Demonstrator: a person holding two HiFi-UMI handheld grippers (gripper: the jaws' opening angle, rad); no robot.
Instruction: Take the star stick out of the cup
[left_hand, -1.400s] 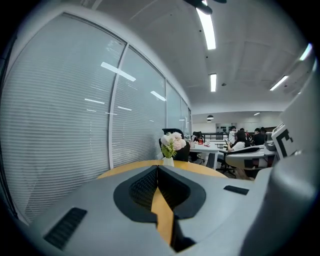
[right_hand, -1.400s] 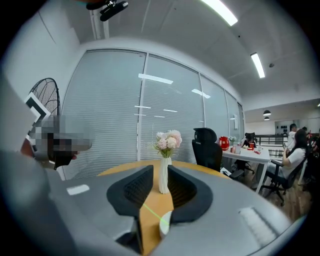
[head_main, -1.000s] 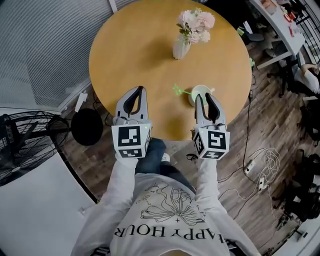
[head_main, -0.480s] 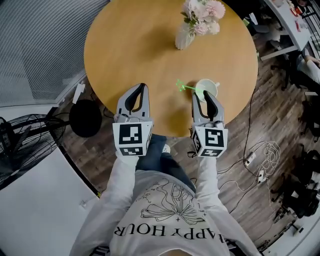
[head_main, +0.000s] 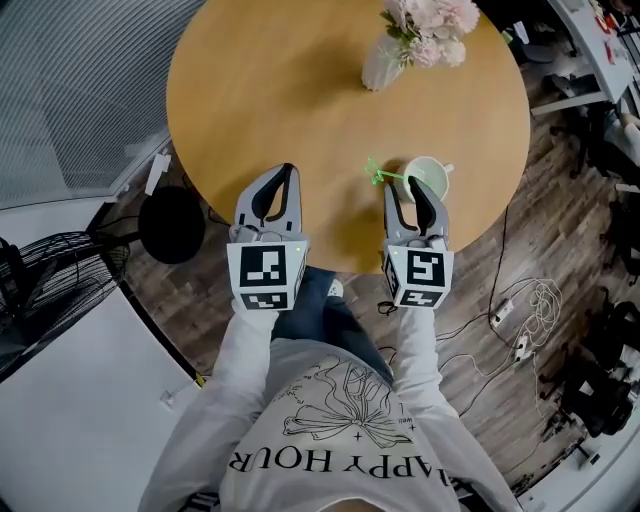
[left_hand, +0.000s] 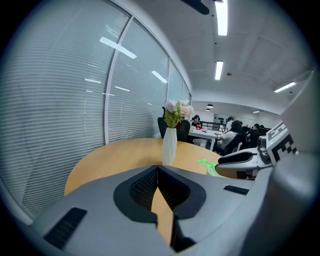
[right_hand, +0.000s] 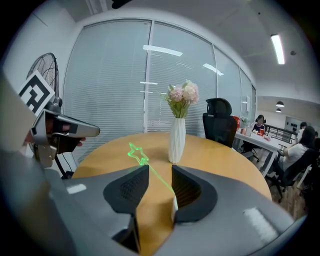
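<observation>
Two tools: left hand-held gripper (left_hand: 157, 167) closed, empty; right hand-held gripper (right_hand: 155, 172) jaws just opening, stick (right_hand: 137, 152) between them, untouched, in cup (head_main: 428, 175).

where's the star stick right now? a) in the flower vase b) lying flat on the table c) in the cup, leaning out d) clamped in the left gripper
c: the green star stick stands tilted in the white cup on the round table, well apart from the vase.
</observation>
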